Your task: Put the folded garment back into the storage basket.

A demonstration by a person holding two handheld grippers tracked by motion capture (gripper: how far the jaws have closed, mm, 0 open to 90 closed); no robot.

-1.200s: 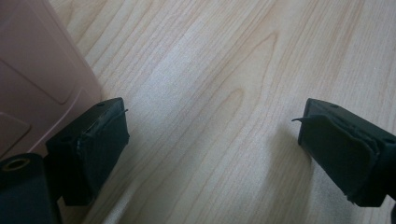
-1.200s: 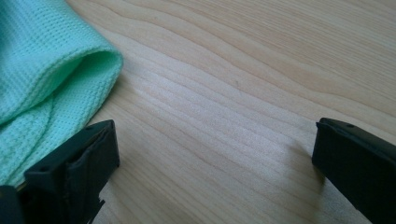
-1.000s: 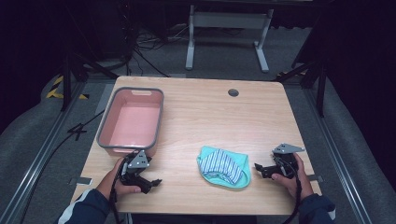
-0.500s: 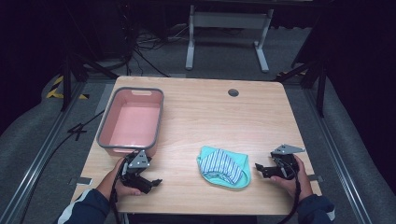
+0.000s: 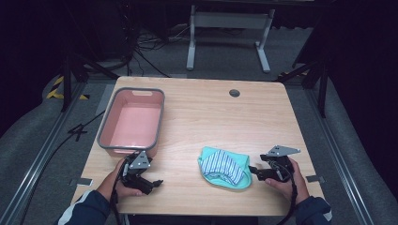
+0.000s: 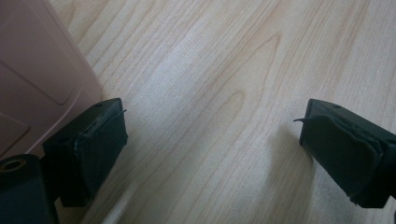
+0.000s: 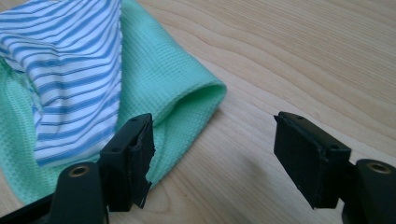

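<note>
Two tongs rest low on the desk (image 5: 197, 112), both spread wide and empty. Right tongs (image 5: 254, 169) sit just beside the cloth (image 5: 223, 167), which lies near the desk's front edge; left tongs (image 5: 157, 183) are near the bin (image 5: 133, 120) farther back. Best slide one jaw under the green fold, then pinch both layers.

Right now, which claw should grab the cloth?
The right claw: it sits open right beside the green and striped cloth. The left claw is farther off, by the pink tub.
</note>
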